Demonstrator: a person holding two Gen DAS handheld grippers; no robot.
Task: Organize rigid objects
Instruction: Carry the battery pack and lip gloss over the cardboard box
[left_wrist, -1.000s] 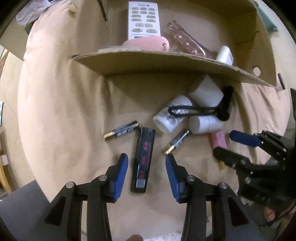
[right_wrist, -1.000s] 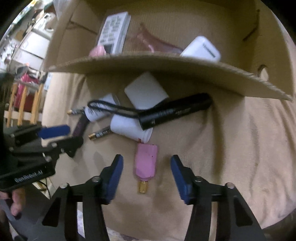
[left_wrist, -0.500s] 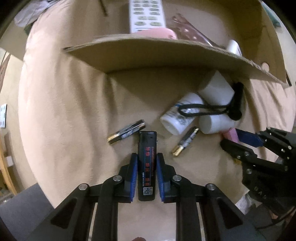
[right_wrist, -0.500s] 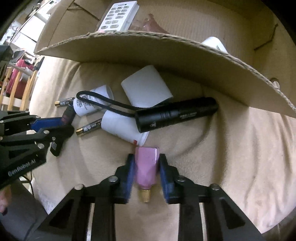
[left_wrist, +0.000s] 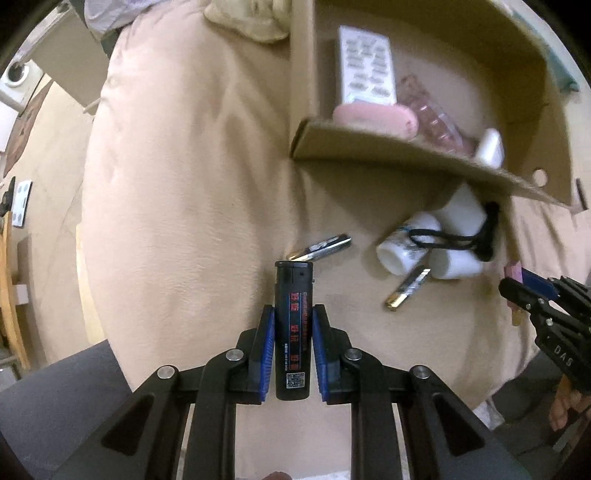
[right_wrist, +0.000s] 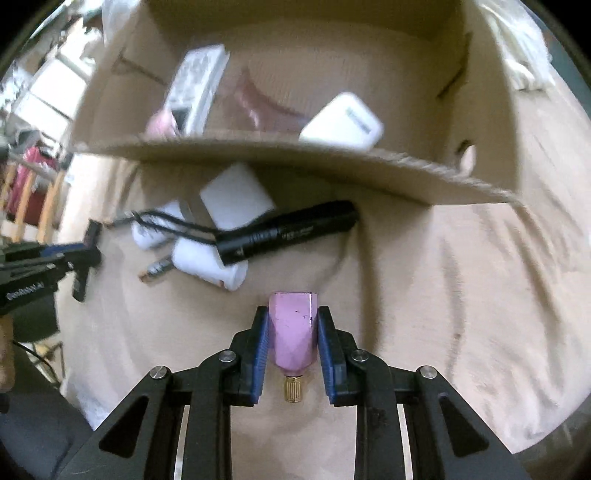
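My left tool (left_wrist: 293, 347) is clenched on one black lighter (left_wrist: 293, 332), a slim glossy block with red print and a small white code label; its blue ribbed pads (left_wrist: 266, 343) press both long sides. My right tool (right_wrist: 292, 336) is clenched on one pink faceted plastic piece (right_wrist: 293, 332) with a knurled brass tip pointing back toward the camera. Both pieces sit between the pads above the tan cloth (left_wrist: 184, 184), a soft, creased fabric that covers the surface under everything.

On the cloth I count two batteries: one (left_wrist: 321, 248) just past the lighter's top end, the other (left_wrist: 406, 288) off to the right, both dark cylinders with gold ends. Beside the second lie three white plastic cylinders (left_wrist: 406, 243), smooth, clustered and touching. One black metal flashlight (right_wrist: 288, 230) rests across them, its thin black cord looped over the cluster.

One open cardboard box (right_wrist: 295, 162) stands behind the cluster, corrugated edge showing, a round hole in its right wall. Inside it I count one white remote control (left_wrist: 365, 70) with rows of buttons, one rounded pink object (left_wrist: 376, 118), one clear ribbed pinkish plastic piece (left_wrist: 432, 114), and one white rounded-corner block (right_wrist: 341, 123). What the last three are, I cannot tell.
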